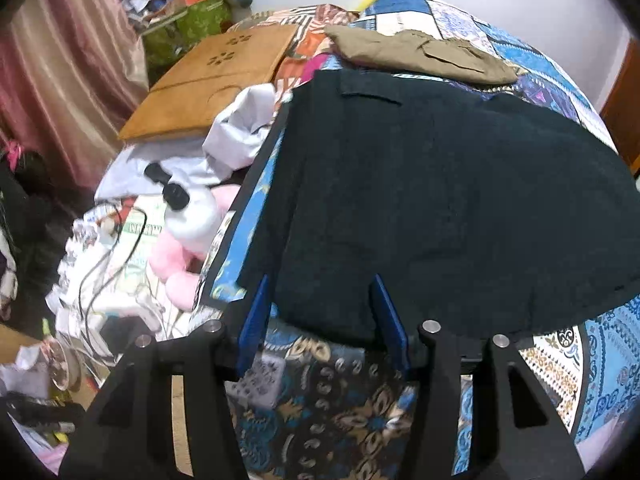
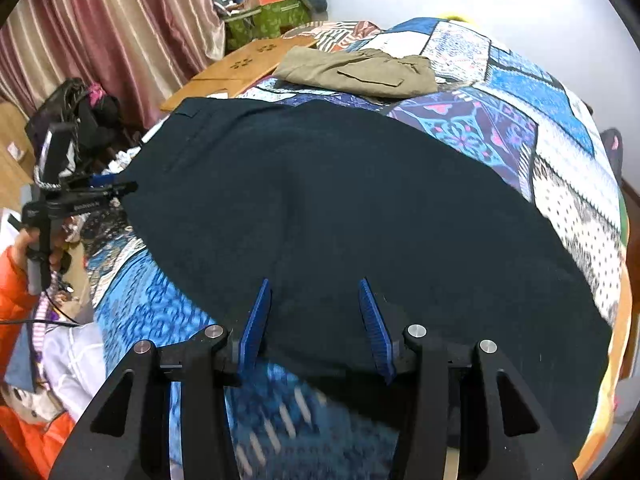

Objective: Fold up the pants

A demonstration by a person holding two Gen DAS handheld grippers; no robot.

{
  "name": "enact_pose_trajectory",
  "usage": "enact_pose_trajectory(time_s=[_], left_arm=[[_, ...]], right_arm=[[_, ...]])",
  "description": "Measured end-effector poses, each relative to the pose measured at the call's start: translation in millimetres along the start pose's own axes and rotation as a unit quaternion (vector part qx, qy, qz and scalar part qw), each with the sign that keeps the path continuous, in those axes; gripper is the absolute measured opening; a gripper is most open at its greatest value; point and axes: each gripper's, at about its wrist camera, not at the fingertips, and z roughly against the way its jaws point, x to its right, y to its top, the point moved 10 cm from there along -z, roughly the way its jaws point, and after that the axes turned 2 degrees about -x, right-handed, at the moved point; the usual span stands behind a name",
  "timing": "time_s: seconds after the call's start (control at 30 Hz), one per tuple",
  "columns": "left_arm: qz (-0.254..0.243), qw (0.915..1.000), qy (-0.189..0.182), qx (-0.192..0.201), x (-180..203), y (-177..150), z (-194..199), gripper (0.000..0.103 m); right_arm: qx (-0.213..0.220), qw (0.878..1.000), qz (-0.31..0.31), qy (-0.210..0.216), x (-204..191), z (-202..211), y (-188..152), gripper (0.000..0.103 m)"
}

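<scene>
Dark navy pants (image 1: 440,200) lie spread flat on the patterned blue bedspread (image 1: 340,408); they also fill the middle of the right wrist view (image 2: 340,208). My left gripper (image 1: 320,284) is open, its blue fingers straddling the near edge of the pants. My right gripper (image 2: 314,286) is open, its fingers over the pants' near edge. The left gripper also shows in the right wrist view (image 2: 120,190), at the pants' left edge, held by a hand in an orange sleeve.
Folded khaki pants (image 1: 424,56) lie at the far side of the bed, also in the right wrist view (image 2: 360,70). A wooden board (image 1: 212,80), white cloth (image 1: 240,128), a pink-and-white plush toy (image 1: 188,224) and cables lie at the left.
</scene>
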Motion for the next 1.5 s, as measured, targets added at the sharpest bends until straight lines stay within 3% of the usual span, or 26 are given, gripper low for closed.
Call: enact_pose_trajectory(time_s=[0.13,0.33,0.5,0.73,0.93,1.07,1.37,1.5], left_arm=[[0.027,0.9996,-0.009,-0.003,-8,9,12,0.054],[-0.005,0.9987,-0.012,0.049,28,46,54,0.054],[-0.057,0.9926,-0.054,0.092,99,78,88,0.054],[-0.141,0.9724,-0.137,0.126,238,103,121,0.054],[-0.190,0.9573,-0.193,0.102,338,92,116,0.054],[-0.223,0.9505,-0.207,0.065,386,68,98,0.054],[-0.269,0.9374,-0.221,-0.008,437,16,63,0.054],[-0.281,0.9370,-0.207,0.002,445,13,57,0.059]], right_arm=[[0.008,1.000,-0.018,-0.002,4,15,-5,0.043],[0.052,0.997,-0.057,-0.030,36,58,-8,0.047],[0.083,0.988,-0.116,-0.060,78,96,-30,0.049],[0.100,0.974,-0.177,-0.104,122,136,-72,0.050],[0.105,0.959,-0.238,-0.110,155,144,-109,0.054],[0.104,0.949,-0.277,-0.106,171,135,-131,0.054],[0.086,0.925,-0.366,-0.045,184,103,-169,0.054],[0.089,0.916,-0.390,-0.010,182,93,-171,0.056]])
